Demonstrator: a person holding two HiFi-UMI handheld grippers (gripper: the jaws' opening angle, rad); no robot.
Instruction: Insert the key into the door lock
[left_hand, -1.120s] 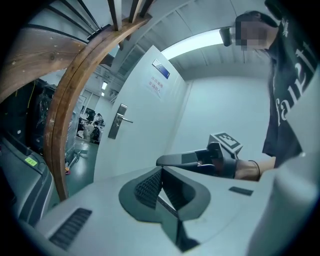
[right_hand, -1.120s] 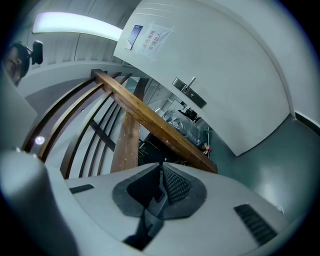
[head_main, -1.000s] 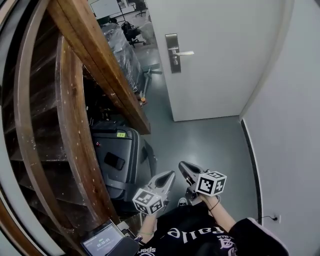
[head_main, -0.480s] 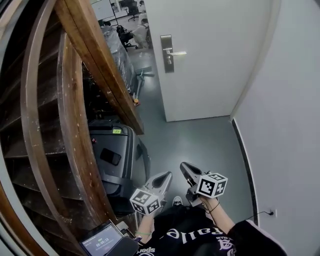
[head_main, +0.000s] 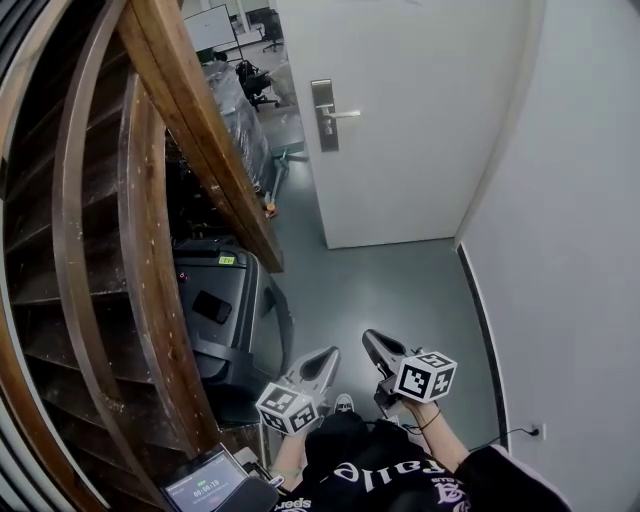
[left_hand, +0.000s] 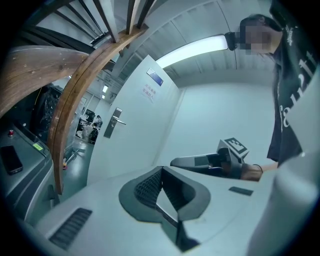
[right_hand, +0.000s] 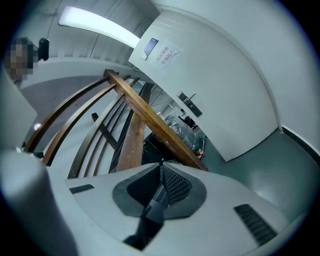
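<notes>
Approach stage, judged: left gripper (head_main: 331, 354) and right gripper (head_main: 371, 340) held low, jaws pressed together, no key made out in either; door lock (head_main: 323, 119) well apart across floor (head_main: 400, 290); called next for closing in and aligning

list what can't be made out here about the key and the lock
- Key: right gripper view shows the right tongs shut; any key at their tip is too small to tell.
- Keyhole: head view, lock plate too small and far.
- Door notice: print blurred, right gripper view.
</notes>
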